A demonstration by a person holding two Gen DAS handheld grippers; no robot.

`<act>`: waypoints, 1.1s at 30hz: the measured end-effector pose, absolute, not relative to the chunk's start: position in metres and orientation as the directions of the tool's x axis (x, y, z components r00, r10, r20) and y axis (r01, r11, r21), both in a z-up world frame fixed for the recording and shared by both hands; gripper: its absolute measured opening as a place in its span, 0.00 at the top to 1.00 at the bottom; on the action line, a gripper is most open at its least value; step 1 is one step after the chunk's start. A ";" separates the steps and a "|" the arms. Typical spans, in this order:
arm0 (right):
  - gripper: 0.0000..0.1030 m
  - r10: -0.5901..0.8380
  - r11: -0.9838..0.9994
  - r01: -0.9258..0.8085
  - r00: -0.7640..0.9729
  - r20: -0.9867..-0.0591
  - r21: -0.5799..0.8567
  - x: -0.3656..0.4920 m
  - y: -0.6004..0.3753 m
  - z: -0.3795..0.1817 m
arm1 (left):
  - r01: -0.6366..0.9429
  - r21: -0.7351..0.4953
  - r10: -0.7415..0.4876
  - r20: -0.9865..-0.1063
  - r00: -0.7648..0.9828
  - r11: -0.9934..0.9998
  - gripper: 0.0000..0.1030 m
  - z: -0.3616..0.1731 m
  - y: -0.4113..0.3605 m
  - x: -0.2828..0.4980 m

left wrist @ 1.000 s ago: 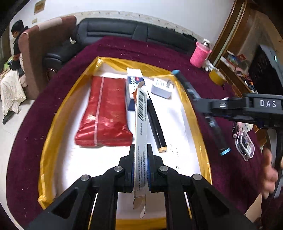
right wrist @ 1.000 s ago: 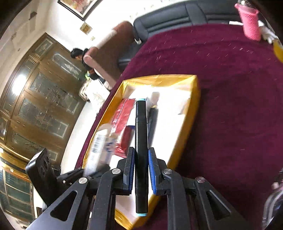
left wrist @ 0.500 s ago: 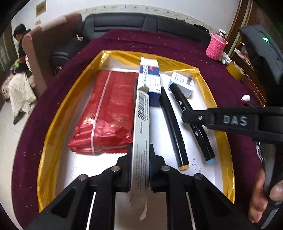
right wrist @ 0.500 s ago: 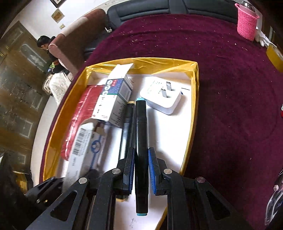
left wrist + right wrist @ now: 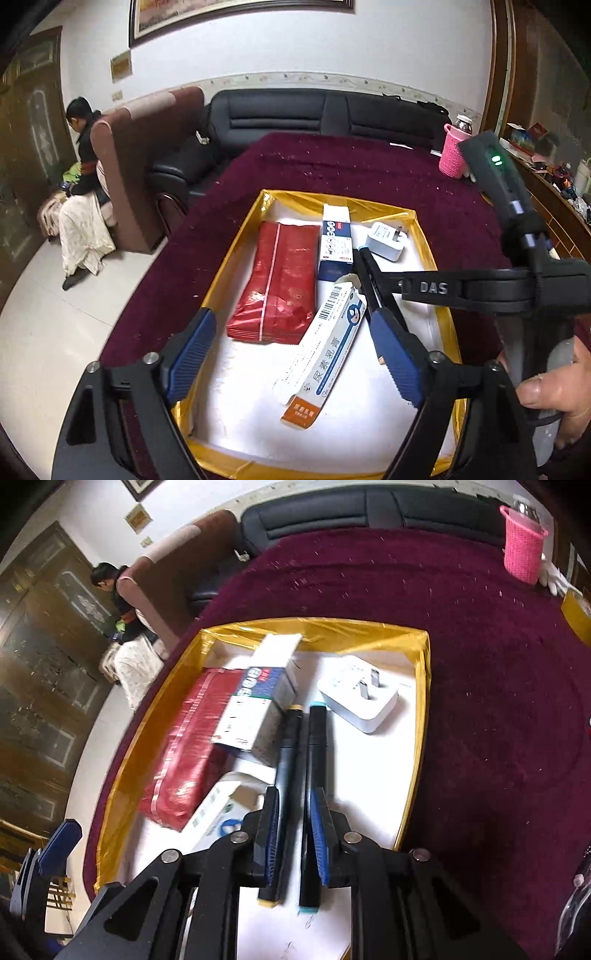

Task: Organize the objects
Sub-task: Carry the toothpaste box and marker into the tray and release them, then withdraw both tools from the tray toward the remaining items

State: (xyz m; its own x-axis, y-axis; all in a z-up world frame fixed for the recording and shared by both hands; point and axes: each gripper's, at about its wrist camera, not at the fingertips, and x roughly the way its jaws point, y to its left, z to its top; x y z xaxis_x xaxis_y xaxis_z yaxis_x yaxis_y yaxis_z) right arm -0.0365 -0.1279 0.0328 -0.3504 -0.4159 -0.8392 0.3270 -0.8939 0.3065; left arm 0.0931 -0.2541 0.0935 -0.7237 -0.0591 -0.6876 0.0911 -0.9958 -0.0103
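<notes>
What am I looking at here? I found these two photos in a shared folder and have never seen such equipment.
No robot: a person's hand holds a two-finger gripper, one in each hand, with a fisheye camera on each looking along its fingers.

One picture comes from the left gripper, the other from the right gripper.

On the maroon tablecloth sits a gold-rimmed tray holding a red packet, a blue-and-white box, a white plug adapter, two black markers and an ointment box.

The left fingers have just opened, releasing the ointment box. The right fingers have just been opening around the teal-capped marker, which lies beside the yellow-capped marker.
</notes>
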 end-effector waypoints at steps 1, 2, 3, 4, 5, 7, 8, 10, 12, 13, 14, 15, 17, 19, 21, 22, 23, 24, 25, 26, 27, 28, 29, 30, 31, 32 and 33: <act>0.72 -0.418 -0.892 0.336 -0.363 -0.833 0.302 -0.032 -0.127 0.038 | 0.092 -0.007 -0.063 -0.684 -0.726 -0.996 0.14 0.096 -0.254 0.095; 0.63 -0.423 -0.889 0.345 -0.374 -0.825 0.300 -0.027 -0.125 0.044 | 0.094 -0.003 -0.067 -0.680 -0.730 -0.996 0.11 0.098 -0.253 0.098; 0.53 -0.432 -0.886 0.355 -0.390 -0.813 0.300 -0.021 -0.121 0.051 | 0.099 0.004 -0.076 -0.676 -0.733 -0.995 0.10 0.101 -0.251 0.101; 0.48 -0.437 -0.883 0.361 -0.405 -0.803 0.298 -0.016 -0.118 0.057 | 0.101 0.008 -0.080 -0.674 -0.735 -0.995 0.09 0.102 -0.250 0.102; 0.39 -0.439 -0.883 0.367 -0.427 -0.791 0.292 -0.010 -0.112 0.065 | 0.103 0.012 -0.085 -0.671 -0.737 -0.995 0.09 0.104 -0.249 0.104; 0.32 -0.442 -0.884 0.371 -0.467 -0.766 0.284 0.001 -0.100 0.079 | 0.106 0.022 -0.094 -0.665 -0.741 -0.994 0.09 0.109 -0.244 0.108; 0.29 -0.443 -0.885 0.371 -0.482 -0.756 0.282 0.006 -0.093 0.084 | 0.106 0.026 -0.096 -0.663 -0.743 -0.994 0.09 0.111 -0.241 0.109; 0.24 -0.443 -0.886 0.374 -0.504 -0.741 0.276 0.015 -0.079 0.093 | 0.100 0.039 -0.100 -0.660 -0.745 -0.994 0.08 0.115 -0.234 0.113; 0.20 -0.438 -0.889 0.371 -0.526 -0.729 0.267 0.023 -0.064 0.102 | 0.090 0.056 -0.105 -0.656 -0.748 -0.994 0.07 0.118 -0.223 0.114; 0.19 -0.433 -0.893 0.366 -0.538 -0.724 0.262 0.027 -0.055 0.106 | 0.083 0.068 -0.107 -0.654 -0.748 -0.994 0.07 0.119 -0.217 0.115; 0.17 -0.425 -0.897 0.359 -0.550 -0.719 0.257 0.030 -0.046 0.109 | 0.078 0.075 -0.108 -0.653 -0.749 -0.994 0.07 0.120 -0.212 0.115; 0.15 -0.416 -0.903 0.347 -0.564 -0.713 0.253 0.032 -0.036 0.112 | 0.070 0.085 -0.109 -0.652 -0.751 -0.994 0.07 0.121 -0.206 0.116; 0.13 -0.395 -0.915 0.317 -0.591 -0.704 0.248 0.035 -0.012 0.119 | 0.053 0.102 -0.107 -0.649 -0.754 -0.993 0.07 0.123 -0.193 0.116; 0.10 -0.364 -0.930 0.284 -0.615 -0.699 0.234 0.038 0.011 0.125 | 0.033 0.121 -0.104 -0.647 -0.755 -0.992 0.06 0.124 -0.179 0.115; 0.08 -0.314 -0.949 0.240 -0.643 -0.699 0.206 0.039 0.037 0.130 | 0.011 0.139 -0.099 -0.646 -0.757 -0.990 0.06 0.125 -0.164 0.114; 0.08 -0.283 -0.959 0.214 -0.659 -0.697 0.187 0.040 0.053 0.134 | 0.001 0.147 -0.097 -0.645 -0.758 -0.989 0.05 0.124 -0.157 0.113; 0.07 -0.257 -0.966 0.195 -0.671 -0.695 0.170 0.040 0.065 0.136 | -0.009 0.157 -0.095 -0.645 -0.758 -0.988 0.05 0.125 -0.150 0.112; 0.06 -0.224 -0.975 0.170 -0.687 -0.692 0.146 0.041 0.077 0.139 | -0.020 0.167 -0.094 -0.645 -0.759 -0.986 0.05 0.125 -0.142 0.111; 0.06 -0.186 -0.983 0.142 -0.706 -0.684 0.121 0.042 0.089 0.142 | -0.029 0.174 -0.091 -0.645 -0.758 -0.984 0.05 0.125 -0.135 0.109; 0.05 -0.151 -0.989 0.116 -0.731 -0.665 0.097 0.046 0.104 0.147 | -0.040 0.181 -0.088 -0.647 -0.757 -0.983 0.05 0.124 -0.128 0.107; 0.05 -0.129 -0.992 0.100 -0.753 -0.646 0.082 0.049 0.114 0.150 | -0.055 0.191 -0.084 -0.649 -0.756 -0.980 0.04 0.123 -0.118 0.105; 0.05 -0.106 -0.994 0.080 -0.776 -0.622 0.070 0.053 0.126 0.153 | -0.062 0.198 -0.084 -0.650 -0.756 -0.978 0.04 0.123 -0.113 0.103; 0.04 -0.081 -0.996 0.052 -0.806 -0.587 0.066 0.058 0.142 0.157 | -0.069 0.207 -0.084 -0.651 -0.755 -0.976 0.04 0.122 -0.106 0.101; 0.01 -0.076 -0.996 0.036 -0.827 -0.558 0.081 0.061 0.156 0.159 | -0.080 0.215 -0.083 -0.654 -0.752 -0.973 0.04 0.120 -0.098 0.098; 0.00 -0.084 -0.993 0.026 -0.840 -0.536 0.115 0.064 0.169 0.160 | -0.092 0.221 -0.079 -0.660 -0.747 -0.971 0.04 0.118 -0.090 0.096; 0.00 -0.098 -0.984 0.003 -0.850 -0.518 0.180 0.066 0.190 0.159 | -0.100 0.222 -0.076 -0.665 -0.743 -0.970 0.04 0.117 -0.084 0.093; 0.00 -0.106 -0.972 -0.021 -0.849 -0.517 0.234 0.066 0.205 0.157 | -0.115 0.223 -0.068 -0.675 -0.735 -0.968 0.04 0.114 -0.075 0.089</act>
State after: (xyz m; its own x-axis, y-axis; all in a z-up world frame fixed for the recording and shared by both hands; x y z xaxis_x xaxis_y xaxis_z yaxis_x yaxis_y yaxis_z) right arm 0.0661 0.2048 0.1570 -0.8494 -0.1058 -0.5171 -0.0215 -0.9720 0.2342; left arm 0.0894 -0.0753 0.1140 -0.7346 -0.0678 -0.6751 -0.1153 -0.9680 0.2227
